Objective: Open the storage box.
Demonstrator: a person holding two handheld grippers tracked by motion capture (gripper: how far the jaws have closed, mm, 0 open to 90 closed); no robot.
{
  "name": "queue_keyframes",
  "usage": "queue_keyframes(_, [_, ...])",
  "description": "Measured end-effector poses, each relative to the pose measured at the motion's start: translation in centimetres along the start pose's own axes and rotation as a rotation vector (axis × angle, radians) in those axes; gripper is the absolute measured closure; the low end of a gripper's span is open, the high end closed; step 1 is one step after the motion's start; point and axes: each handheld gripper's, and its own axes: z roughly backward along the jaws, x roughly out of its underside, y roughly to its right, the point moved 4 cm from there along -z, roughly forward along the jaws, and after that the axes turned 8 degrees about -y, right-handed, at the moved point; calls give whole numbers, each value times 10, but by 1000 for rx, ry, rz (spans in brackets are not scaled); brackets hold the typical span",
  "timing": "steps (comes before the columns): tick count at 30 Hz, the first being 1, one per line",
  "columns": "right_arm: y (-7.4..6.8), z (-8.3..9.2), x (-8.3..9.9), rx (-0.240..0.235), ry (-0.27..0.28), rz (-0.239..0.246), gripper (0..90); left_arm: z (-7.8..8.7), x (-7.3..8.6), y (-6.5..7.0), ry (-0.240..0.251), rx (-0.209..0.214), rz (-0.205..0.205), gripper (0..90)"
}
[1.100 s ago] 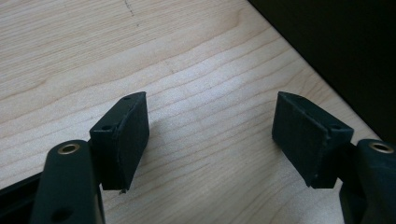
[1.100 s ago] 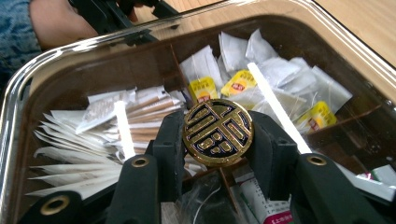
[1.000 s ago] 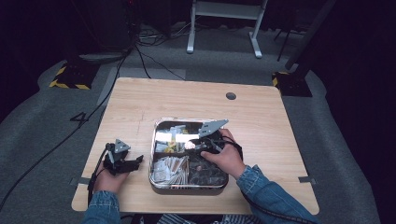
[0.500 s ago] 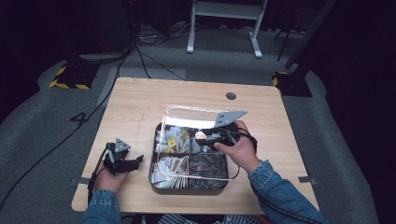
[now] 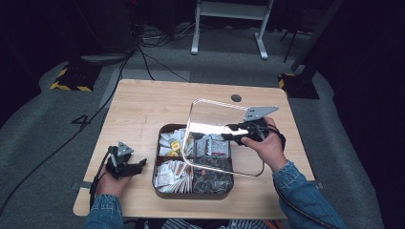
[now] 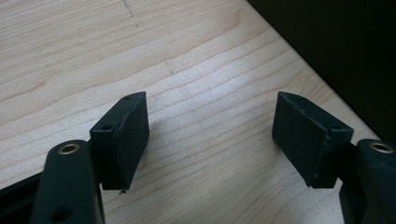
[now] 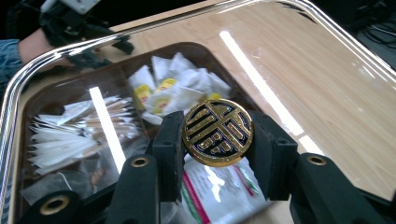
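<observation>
The right gripper [image 7: 217,140] clamps the round gold knob [image 7: 217,132] of a clear square lid [image 5: 210,119], tilted over the dark compartment tray [image 5: 162,181] of what look like sachets [image 5: 174,174], at the tabletop's [image 5: 143,105] six o'clock. The left gripper [image 6: 210,135] gapes at eight o'clock.

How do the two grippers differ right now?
The right gripper is closed on the round gold knob of a clear lid, holding it tilted above the box; the left gripper holds nothing. The right one's jaws press the knob from both sides; the left one's stand wide apart over bare table. The right one is raised, the left one low beside the box. Both have black jaws.
</observation>
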Motion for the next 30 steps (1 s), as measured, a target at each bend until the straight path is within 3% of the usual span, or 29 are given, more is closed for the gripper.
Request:
queue_keyframes(4, [19, 24, 20, 64, 31, -62, 587, 0, 1, 0, 2, -1, 0, 278])
queue_keyframes(13, [48, 55, 58, 157, 32, -127, 586, 0, 0, 0, 4, 0, 1, 278])
queue_keyframes(18, [56, 62, 67, 182, 20, -144, 587, 0, 0, 0, 3, -1, 0, 278])
queue_keyframes(30, [79, 65, 92, 239, 3, -242, 586, 0, 0, 0, 4, -1, 0, 278])
